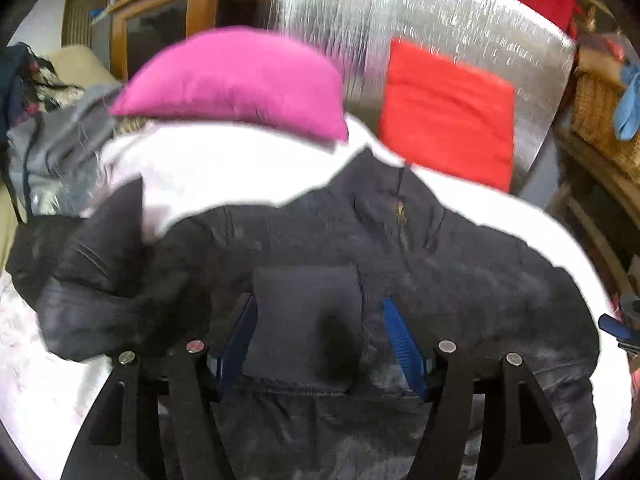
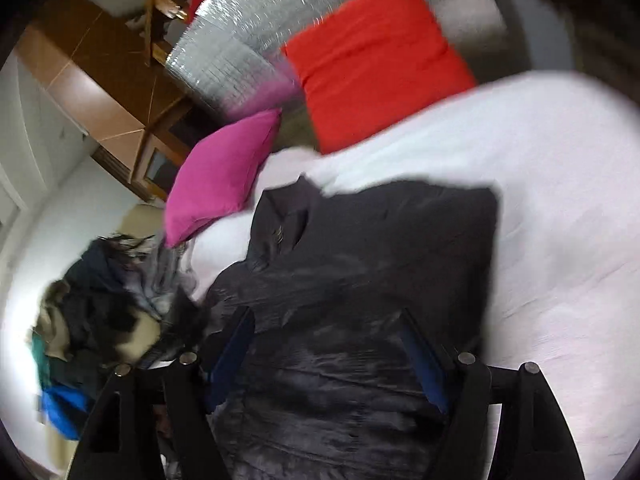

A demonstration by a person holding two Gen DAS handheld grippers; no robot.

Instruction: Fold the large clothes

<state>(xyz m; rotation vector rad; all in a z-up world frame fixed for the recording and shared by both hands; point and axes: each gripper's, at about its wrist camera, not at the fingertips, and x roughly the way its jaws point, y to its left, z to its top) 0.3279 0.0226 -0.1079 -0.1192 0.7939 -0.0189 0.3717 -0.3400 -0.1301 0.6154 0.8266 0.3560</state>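
Note:
A large black puffy jacket (image 1: 320,240) lies spread on the white bed sheet (image 1: 224,168), zipper facing up. My left gripper (image 1: 320,320) hovers open over the jacket's lower hem, its blue-padded fingers (image 1: 396,328) either side of a folded dark flap. In the right wrist view the same jacket (image 2: 360,260) fills the middle, and my right gripper (image 2: 328,344) is open above it, blue pads (image 2: 424,360) wide apart. The right gripper's tip also shows at the left wrist view's right edge (image 1: 616,330).
A pink pillow (image 1: 236,80) and a red pillow (image 1: 448,116) lean on a silver foil headboard (image 1: 400,12). A pile of other clothes (image 2: 108,304) sits at the bed's left. A wooden cabinet (image 1: 168,24) stands behind, wicker baskets (image 1: 600,116) to the right.

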